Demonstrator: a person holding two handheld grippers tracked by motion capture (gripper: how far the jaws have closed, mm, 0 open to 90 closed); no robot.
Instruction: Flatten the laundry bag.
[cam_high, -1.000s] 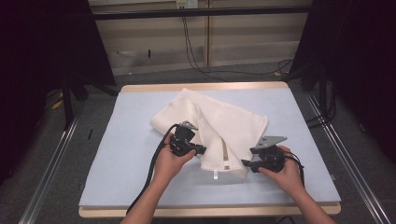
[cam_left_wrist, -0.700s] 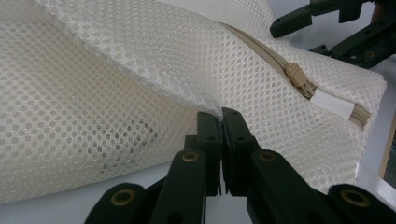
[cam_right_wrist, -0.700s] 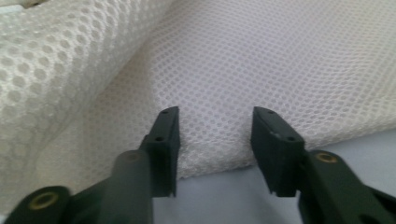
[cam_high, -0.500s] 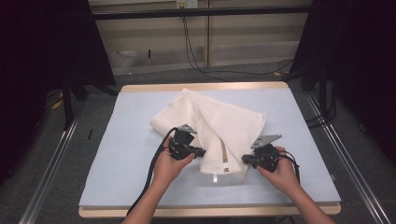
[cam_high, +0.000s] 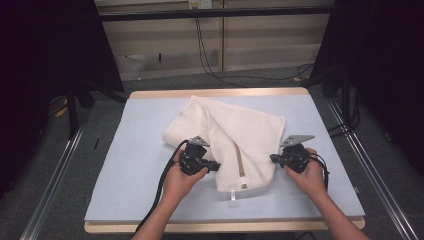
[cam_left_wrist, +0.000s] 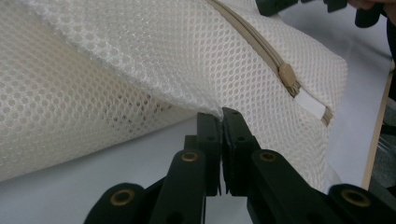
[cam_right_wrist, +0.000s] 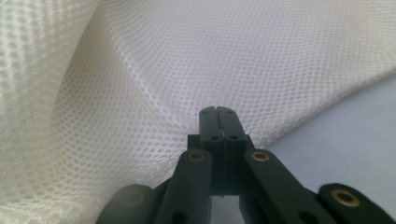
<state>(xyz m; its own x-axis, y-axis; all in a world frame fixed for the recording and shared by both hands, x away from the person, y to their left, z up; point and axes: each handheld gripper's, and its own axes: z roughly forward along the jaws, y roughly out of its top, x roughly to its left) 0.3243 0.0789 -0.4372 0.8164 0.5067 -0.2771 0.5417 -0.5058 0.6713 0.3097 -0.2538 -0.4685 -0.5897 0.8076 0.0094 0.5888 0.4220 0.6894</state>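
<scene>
A white mesh laundry bag (cam_high: 227, 137) lies crumpled on a pale blue tabletop (cam_high: 125, 165), its tan zipper (cam_high: 240, 162) running toward the person's side. A person holds a gripper in each hand at the bag's near end.

The left gripper (cam_high: 216, 166) is clamped tight on the bag's lower left edge; in the left gripper view its jaws are closed on a fold of mesh (cam_left_wrist: 212, 109), with the zipper pull (cam_left_wrist: 287, 74) and a small white tab (cam_left_wrist: 310, 103) close by. The right gripper (cam_high: 273, 158) pinches the bag's right edge, jaws fully closed on the mesh (cam_right_wrist: 205, 100).

Compared with a second ago, both hands have moved slightly apart and the right gripper has gone from just beside the edge to gripping it. The near end of the bag now looks drawn flatter between them. This suggests the person is ready to spread or smooth the bag.

No brand name, label text or other writing can be read; the white tab appears blank.
</scene>
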